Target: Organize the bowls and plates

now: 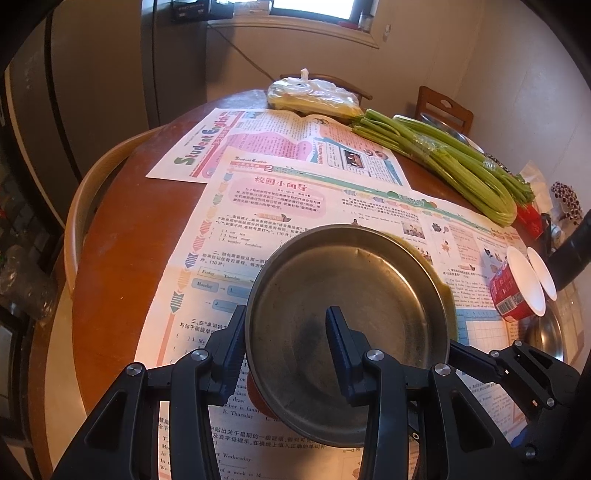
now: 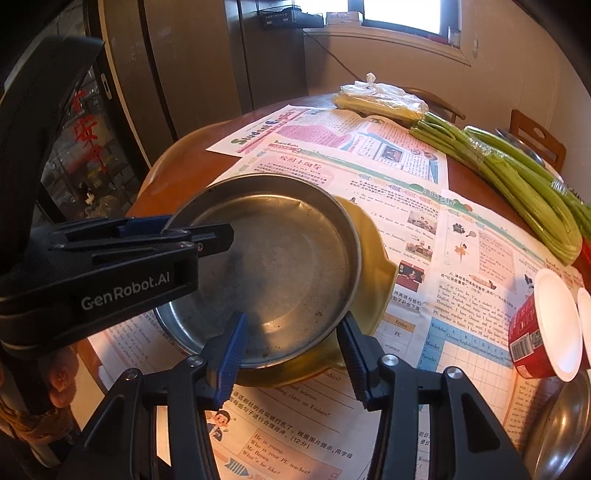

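The left gripper [image 1: 284, 343] clamps the rim of a steel plate [image 1: 351, 325], held over a yellow plate [image 2: 373, 258] that the right gripper [image 2: 291, 350] grips by its near edge, above the newspaper-covered worktop [image 1: 122, 229]. Farther back lie celery [image 1: 454, 162] and a window [image 1: 314, 7].

"GenRobot.AI" stands in white on the left tool [image 2: 177, 230], "Student English" heads the far newspaper sheet [image 1: 207, 147], and the near newspaper sheet [image 1: 221, 258] carries "Friday", "Monday", "Thursday" and "Wednesday", while the red cup [image 1: 513, 291] bears a barcode too small to read.
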